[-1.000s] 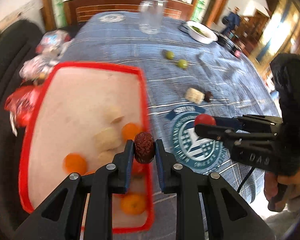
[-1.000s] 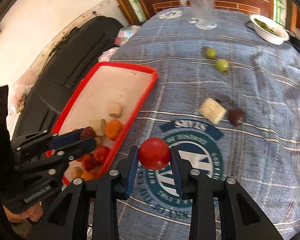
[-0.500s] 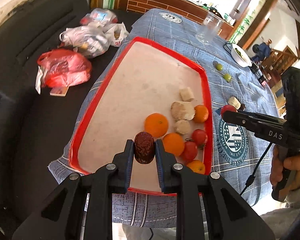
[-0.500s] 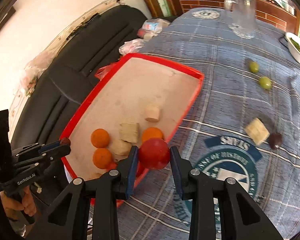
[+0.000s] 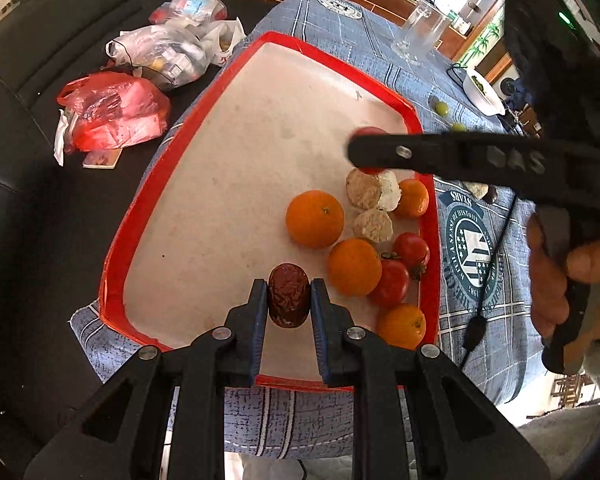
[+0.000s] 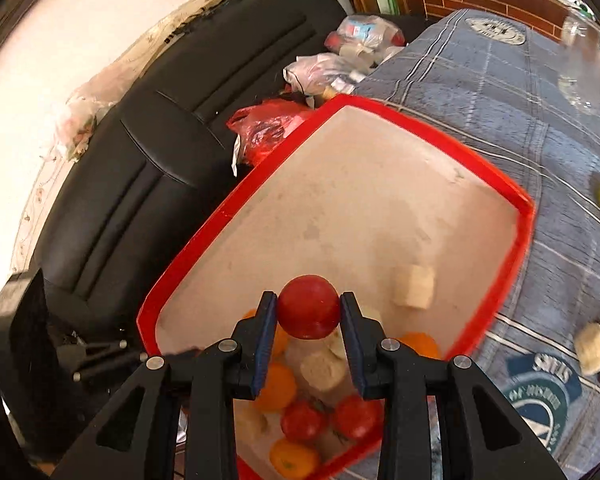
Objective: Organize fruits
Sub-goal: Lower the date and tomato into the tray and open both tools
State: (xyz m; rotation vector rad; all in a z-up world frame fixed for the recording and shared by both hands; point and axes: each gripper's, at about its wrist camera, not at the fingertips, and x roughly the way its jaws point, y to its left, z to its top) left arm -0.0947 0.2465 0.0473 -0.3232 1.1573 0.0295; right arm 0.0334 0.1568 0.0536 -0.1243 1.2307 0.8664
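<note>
Both fruits have been carried from over the bench cloth to above the tray (image 5: 140, 208). Date (image 5: 289, 295), clenched in the left hand-held gripper (image 5: 289, 304), hangs over the tray's near end beside the oranges (image 5: 315, 219); tomato (image 6: 308, 306), clenched in the right hand-held gripper (image 6: 308, 312), hangs over the pile of fruit (image 6: 300, 420). Let go from this height, either may bounce or roll off the pile and over the red rim; the two grippers, close together, could also knock each other
</note>
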